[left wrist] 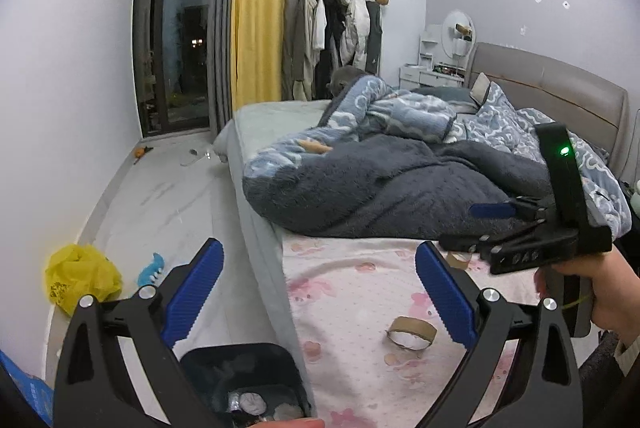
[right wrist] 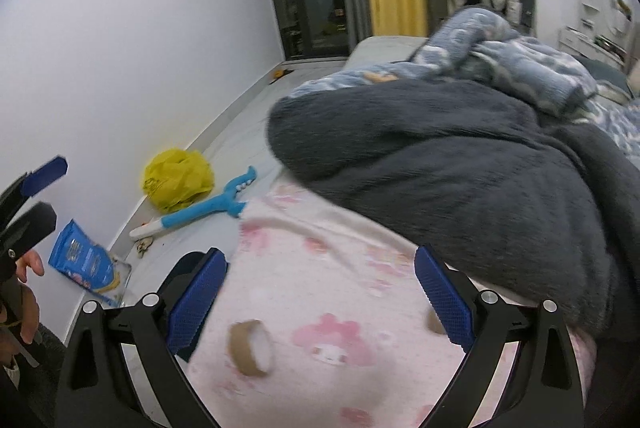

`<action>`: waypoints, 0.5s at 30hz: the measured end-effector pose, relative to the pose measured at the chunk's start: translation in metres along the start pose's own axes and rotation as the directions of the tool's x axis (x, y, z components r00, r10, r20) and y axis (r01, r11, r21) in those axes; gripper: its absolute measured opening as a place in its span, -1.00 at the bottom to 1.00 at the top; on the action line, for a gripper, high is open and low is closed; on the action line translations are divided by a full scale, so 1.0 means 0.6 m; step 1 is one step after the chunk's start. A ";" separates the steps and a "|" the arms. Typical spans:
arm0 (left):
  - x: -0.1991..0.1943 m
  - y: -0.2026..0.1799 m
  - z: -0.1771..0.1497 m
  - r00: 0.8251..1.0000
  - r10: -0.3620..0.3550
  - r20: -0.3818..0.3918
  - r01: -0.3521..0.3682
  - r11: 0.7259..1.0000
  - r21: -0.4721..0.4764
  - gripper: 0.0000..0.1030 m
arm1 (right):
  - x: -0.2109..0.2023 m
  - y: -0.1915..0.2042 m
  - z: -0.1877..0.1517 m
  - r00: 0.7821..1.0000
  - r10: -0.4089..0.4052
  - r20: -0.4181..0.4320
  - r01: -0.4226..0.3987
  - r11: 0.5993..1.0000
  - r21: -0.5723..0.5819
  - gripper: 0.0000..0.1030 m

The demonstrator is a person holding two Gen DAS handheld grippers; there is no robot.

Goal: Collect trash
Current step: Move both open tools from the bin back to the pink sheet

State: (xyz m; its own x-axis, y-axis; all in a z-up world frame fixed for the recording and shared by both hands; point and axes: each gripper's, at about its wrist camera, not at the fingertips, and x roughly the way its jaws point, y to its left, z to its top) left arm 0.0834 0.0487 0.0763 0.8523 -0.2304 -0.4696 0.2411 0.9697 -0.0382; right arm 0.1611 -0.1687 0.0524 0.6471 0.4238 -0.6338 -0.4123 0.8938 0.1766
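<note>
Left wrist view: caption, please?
Open left gripper over a bin, cardboard ring on the pink sheet.

second cardboard ring point(right wrist: 434, 320): lower right, mostly behind a claw pad
bin point(left wrist: 240, 380): bottom edge cuts it off; contents unclear
right wrist view: blurred throughout
blue packet point(right wrist: 86, 260): print unreadable

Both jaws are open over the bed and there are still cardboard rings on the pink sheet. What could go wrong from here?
1. The cardboard ring lies on a soft pink sheet; closing jaws may snag fabric or flatten it.
2. A second ring sits half hidden behind the right gripper pad and could be missed.
3. The black bin stands on the floor below the bed edge; a release short of it drops trash on the floor.
</note>
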 end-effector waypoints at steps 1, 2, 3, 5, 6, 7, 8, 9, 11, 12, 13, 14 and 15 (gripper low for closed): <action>0.006 -0.002 -0.001 1.000 -0.003 -0.011 0.003 1.000 -0.003 0.90 | -0.002 -0.014 -0.004 1.000 -0.007 0.002 0.007 1.000 0.011 0.87; 0.008 -0.005 -0.003 1.000 -0.013 -0.019 0.013 1.000 -0.002 0.90 | -0.003 -0.024 -0.008 1.000 -0.016 -0.003 0.016 1.000 0.021 0.87; 0.011 -0.008 -0.004 1.000 -0.013 -0.023 0.013 1.000 0.000 0.90 | -0.006 -0.030 -0.010 1.000 -0.018 0.000 0.018 0.999 0.026 0.87; 0.019 -0.014 -0.008 1.000 -0.008 -0.029 0.008 1.000 0.003 0.90 | -0.011 -0.048 -0.016 1.000 -0.023 0.009 0.022 0.999 0.037 0.87; 0.023 -0.016 -0.010 0.999 -0.013 -0.037 0.013 1.000 0.001 0.90 | -0.013 -0.057 -0.020 1.000 -0.028 0.012 0.027 0.999 0.045 0.87; 0.028 -0.020 -0.011 0.999 -0.018 -0.045 0.018 1.000 0.002 0.91 | -0.014 -0.070 -0.025 0.999 -0.029 0.016 0.029 0.998 0.056 0.87; 0.034 -0.026 -0.014 0.998 -0.027 -0.057 0.027 1.000 0.011 0.91 | -0.013 -0.080 -0.028 0.999 -0.031 0.013 0.030 0.997 0.064 0.87; 0.038 -0.030 -0.016 0.998 -0.031 -0.061 0.032 0.999 0.017 0.91 | -0.011 -0.089 -0.032 0.999 -0.037 0.006 0.036 0.996 0.077 0.87; 0.047 -0.038 -0.022 0.996 -0.057 -0.071 0.059 0.998 0.027 0.90 | -0.008 -0.108 -0.041 0.999 -0.042 0.001 0.041 0.994 0.097 0.87; 0.051 -0.041 -0.025 0.994 -0.070 -0.078 0.072 0.997 0.027 0.90 | -0.005 -0.115 -0.043 0.999 -0.045 -0.004 0.045 0.993 0.105 0.87; 0.055 -0.044 -0.028 0.993 -0.080 -0.084 0.083 0.996 0.029 0.89 | -0.003 -0.124 -0.047 0.999 -0.050 -0.008 0.051 0.992 0.112 0.87; 0.061 -0.047 -0.032 0.991 -0.095 -0.093 0.098 0.995 0.030 0.88 | -0.002 -0.130 -0.050 0.999 -0.052 -0.008 0.053 0.992 0.117 0.87; 0.066 -0.050 -0.036 0.990 -0.103 -0.101 0.107 0.994 0.030 0.86 | 0.000 -0.137 -0.053 0.999 -0.053 -0.009 0.054 0.991 0.123 0.87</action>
State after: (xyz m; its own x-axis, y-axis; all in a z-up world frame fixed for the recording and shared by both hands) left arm 0.1000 0.0124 0.0400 0.7717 -0.3202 -0.5495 0.3446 0.9367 -0.0619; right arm 0.1746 -0.2467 0.0143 0.6619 0.3745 -0.6493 -0.2949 0.9265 0.2337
